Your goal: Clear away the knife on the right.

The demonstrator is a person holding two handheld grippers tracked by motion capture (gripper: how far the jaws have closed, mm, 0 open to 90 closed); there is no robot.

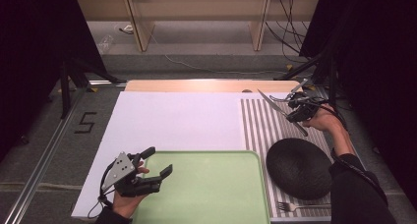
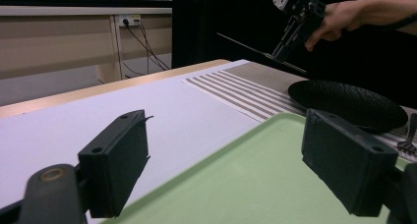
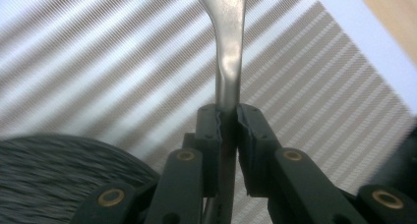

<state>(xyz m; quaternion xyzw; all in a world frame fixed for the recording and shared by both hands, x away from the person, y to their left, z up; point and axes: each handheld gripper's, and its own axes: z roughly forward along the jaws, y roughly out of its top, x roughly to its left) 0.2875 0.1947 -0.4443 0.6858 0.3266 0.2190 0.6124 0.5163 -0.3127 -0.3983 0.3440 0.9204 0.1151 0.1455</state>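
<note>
A silver table knife [image 1: 270, 102] hangs tilted in the air over the striped placemat [image 1: 260, 130] at the right. My right gripper [image 1: 299, 110] is shut on the middle of it. In the right gripper view the pads pinch the knife [image 3: 229, 47] between them, at my right gripper [image 3: 227, 121], with the blade running away over the placemat [image 3: 305, 86]. My left gripper [image 1: 157, 161] stands open at the near left corner of the green tray [image 1: 211, 189]. Nothing is between its jaws [image 2: 231, 160]. The left gripper view has the right gripper [image 2: 287, 37] and knife [image 2: 246, 46] raised at the far right.
A black textured plate [image 1: 299, 167] lies on the placemat near the tray's right edge. A fork [image 1: 290, 205] lies in front of it near the table edge. A white sheet [image 1: 172, 118] covers the table's middle and left. Shelving and cables stand beyond the table.
</note>
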